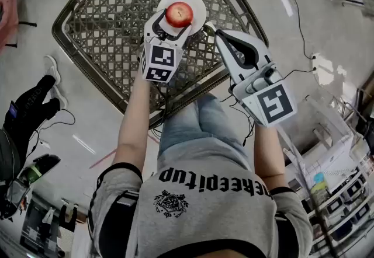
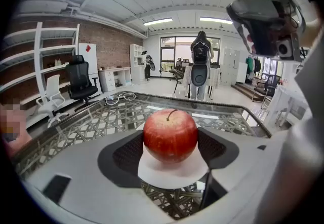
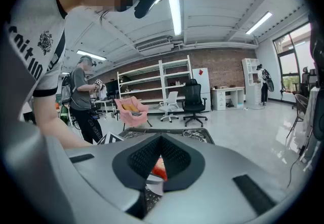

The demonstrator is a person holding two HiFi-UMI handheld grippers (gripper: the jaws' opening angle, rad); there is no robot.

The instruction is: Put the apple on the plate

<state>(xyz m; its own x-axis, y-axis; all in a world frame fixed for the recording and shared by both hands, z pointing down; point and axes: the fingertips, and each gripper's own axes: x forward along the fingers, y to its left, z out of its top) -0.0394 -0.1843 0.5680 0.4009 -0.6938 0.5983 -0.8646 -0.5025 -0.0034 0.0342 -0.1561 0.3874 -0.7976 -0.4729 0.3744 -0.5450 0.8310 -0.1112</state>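
Observation:
A red apple [image 1: 179, 14] [image 2: 170, 135] stands upright on a small white plate [image 1: 198, 2] [image 2: 172, 173] at the far part of a glass-topped lattice table [image 1: 99, 35]. My left gripper [image 1: 174, 22] [image 2: 170, 143] reaches over the plate and is shut on the apple, with a dark pad pressed against each side. My right gripper [image 1: 209, 28] [image 3: 161, 159] hovers just right of the plate's edge, shut on nothing. Through the slit under its pads, a sliver of the apple [image 3: 159, 168] shows.
The table's dark metal rim [image 1: 175, 99] runs close in front of my legs. A pair of glasses [image 2: 120, 98] lies at the table's far side. A person in dark clothes [image 1: 29, 111] stands to the left, cables [image 1: 304, 23] trail on the floor, and a rack [image 1: 345, 192] is at right.

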